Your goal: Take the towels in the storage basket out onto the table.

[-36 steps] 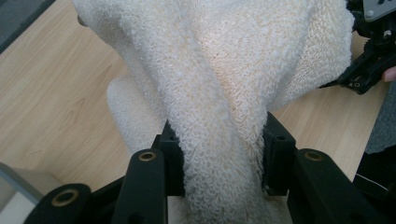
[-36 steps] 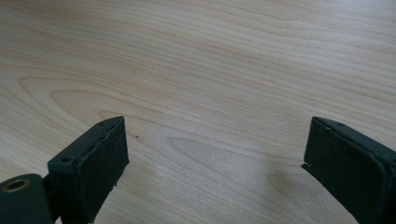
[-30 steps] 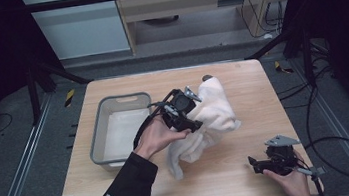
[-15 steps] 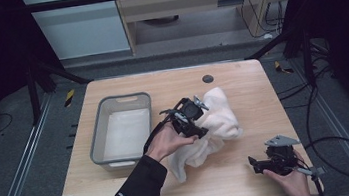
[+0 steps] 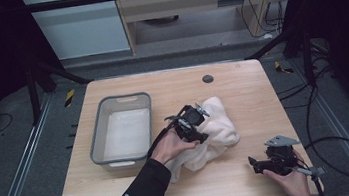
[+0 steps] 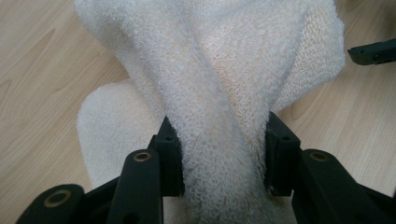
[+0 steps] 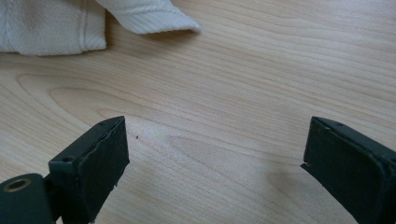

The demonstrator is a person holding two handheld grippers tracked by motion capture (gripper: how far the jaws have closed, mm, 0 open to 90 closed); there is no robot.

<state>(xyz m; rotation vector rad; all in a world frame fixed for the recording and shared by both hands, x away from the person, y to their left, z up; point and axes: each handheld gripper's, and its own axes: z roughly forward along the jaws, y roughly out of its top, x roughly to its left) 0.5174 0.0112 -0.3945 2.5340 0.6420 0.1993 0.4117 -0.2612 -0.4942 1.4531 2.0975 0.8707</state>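
Observation:
A fluffy white towel (image 5: 220, 122) lies bunched on the wooden table (image 5: 241, 87), right of the middle. My left gripper (image 5: 201, 131) sits low on it, and a thick fold of the towel (image 6: 210, 60) fills the gap between its jaws. Those jaws have just been opening a little, though both pads (image 6: 169, 154) still press on the fold. My right gripper (image 5: 254, 164) rests near the table's front right edge, open and with only bare wood between its pads (image 7: 100, 158). A towel corner (image 7: 51, 23) lies well ahead of it.
A grey plastic bin (image 5: 96, 138) stands left of the towel, with something white in its bottom. A dark round hole (image 5: 207, 79) sits at the table's back. The right gripper's jaw tip (image 6: 373, 51) shows beyond the towel. Cables trail off the right edge.
My left hand has come down and toward the front with the towel, which now rests in a heap on the table. The right gripper has stayed where it was.

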